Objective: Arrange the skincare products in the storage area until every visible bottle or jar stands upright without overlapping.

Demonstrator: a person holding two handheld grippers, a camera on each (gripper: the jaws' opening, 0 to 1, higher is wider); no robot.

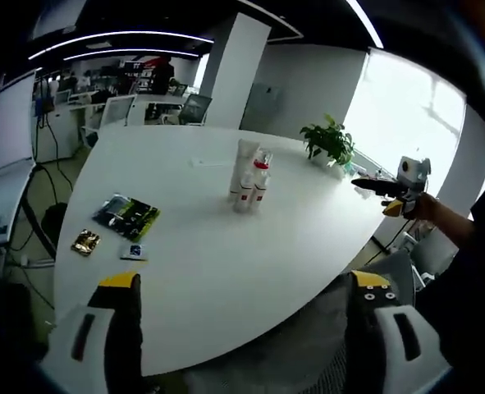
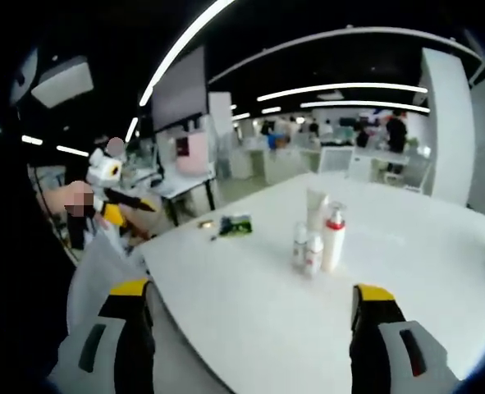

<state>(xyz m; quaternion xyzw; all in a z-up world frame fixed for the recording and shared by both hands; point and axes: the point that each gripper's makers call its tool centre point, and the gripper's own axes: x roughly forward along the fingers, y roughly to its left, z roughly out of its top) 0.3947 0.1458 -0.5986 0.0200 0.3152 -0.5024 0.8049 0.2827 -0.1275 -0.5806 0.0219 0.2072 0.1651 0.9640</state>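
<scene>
Left gripper [image 1: 246,287] spread wide, holding nothing, above near edge of white table [image 1: 201,263]; cluster of upright white skincare bottles [image 1: 249,182] mid-table, dark green packet [image 1: 127,216] well apart. Right gripper [image 2: 250,304] likewise parted, unladen; same bottles [image 2: 317,234] standing close together ahead.

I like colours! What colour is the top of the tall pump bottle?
Red, on a white pump bottle; clearest in the right gripper view.
</scene>
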